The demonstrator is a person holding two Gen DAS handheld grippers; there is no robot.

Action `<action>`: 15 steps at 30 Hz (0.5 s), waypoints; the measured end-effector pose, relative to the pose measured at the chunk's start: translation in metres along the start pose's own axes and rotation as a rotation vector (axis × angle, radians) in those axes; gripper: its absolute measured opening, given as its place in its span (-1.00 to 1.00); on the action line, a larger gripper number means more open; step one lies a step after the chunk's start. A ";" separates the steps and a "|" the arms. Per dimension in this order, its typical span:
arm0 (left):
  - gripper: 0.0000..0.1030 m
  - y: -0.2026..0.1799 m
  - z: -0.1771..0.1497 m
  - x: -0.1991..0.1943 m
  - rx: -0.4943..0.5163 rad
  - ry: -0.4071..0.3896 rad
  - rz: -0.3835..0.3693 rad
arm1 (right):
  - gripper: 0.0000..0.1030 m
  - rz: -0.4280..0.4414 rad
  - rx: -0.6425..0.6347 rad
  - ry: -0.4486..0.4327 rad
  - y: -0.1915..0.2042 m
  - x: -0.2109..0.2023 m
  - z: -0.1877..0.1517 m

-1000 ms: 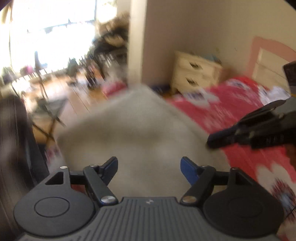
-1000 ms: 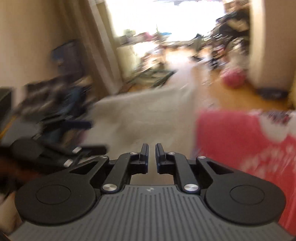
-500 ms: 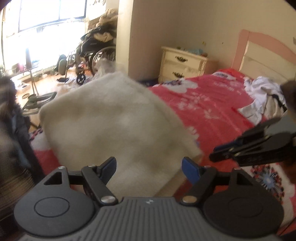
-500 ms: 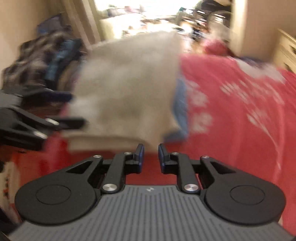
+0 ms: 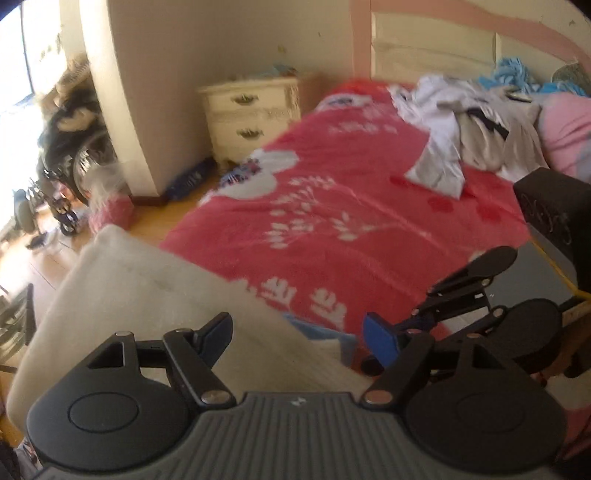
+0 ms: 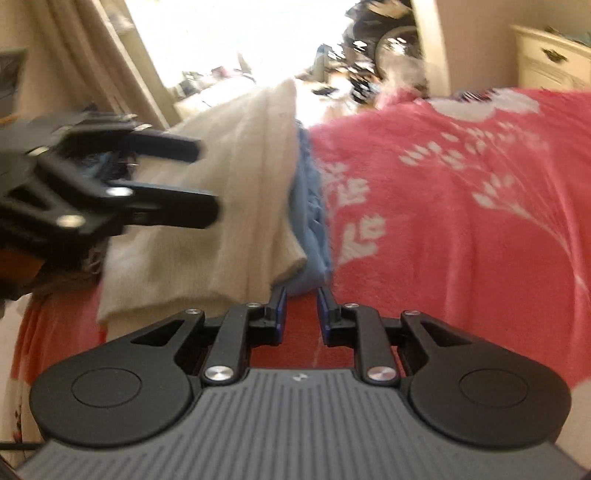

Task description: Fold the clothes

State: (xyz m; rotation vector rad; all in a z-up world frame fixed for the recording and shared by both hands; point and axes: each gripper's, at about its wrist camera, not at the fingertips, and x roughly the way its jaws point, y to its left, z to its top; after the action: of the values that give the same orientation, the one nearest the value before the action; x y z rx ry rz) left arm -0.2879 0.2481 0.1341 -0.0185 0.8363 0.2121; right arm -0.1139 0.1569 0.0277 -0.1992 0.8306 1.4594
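Cream knitted garment (image 5: 147, 295), folded, is lying on the red floral blanket (image 5: 369, 206) at the lower left of the left wrist view, and at centre left of the right wrist view (image 6: 229, 206). A blue garment (image 6: 310, 221) is lying under its right edge, showing as a narrow strip between the cream knit and the blanket.

The blanket is covering the bed and filling the centre and right of both views. A pink headboard (image 5: 461, 22) is standing along the top right of the left wrist view. A heap of unfolded pale clothes (image 5: 469, 125) is sitting on the blanket in the upper right, well apart from the folded garment. A cream nightstand (image 5: 251, 118) is standing against the wall in the upper centre.

The left claw (image 5: 299, 336) is hanging over the near corner of the cream garment, jaws standing wide apart and released; nothing is gripped, though the knit is lying below and between them. In the right wrist view it is appearing blurred at centre left (image 6: 207, 181).

The right claw (image 6: 300, 306) is pointing at the near edge of the blue garment, jaws having just been parting, a narrow gap showing between them with only red blanket in it; nothing is grasped. It is appearing at lower right of the left wrist view (image 5: 373, 363).
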 end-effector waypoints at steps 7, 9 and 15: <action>0.52 0.041 0.013 0.014 -0.279 0.126 -0.073 | 0.04 0.241 0.102 -0.093 -0.015 0.019 0.008; 0.52 0.053 0.016 0.021 -0.360 0.156 -0.081 | 0.06 0.286 0.155 -0.106 -0.021 0.028 0.010; 0.53 0.062 0.022 0.035 -0.436 0.210 -0.080 | 0.09 0.359 0.308 -0.084 -0.033 0.057 0.010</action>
State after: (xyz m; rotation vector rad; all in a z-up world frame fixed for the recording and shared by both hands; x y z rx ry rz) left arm -0.2606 0.3172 0.1271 -0.4892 0.9827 0.3171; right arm -0.0856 0.2032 -0.0110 0.2539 1.0457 1.6342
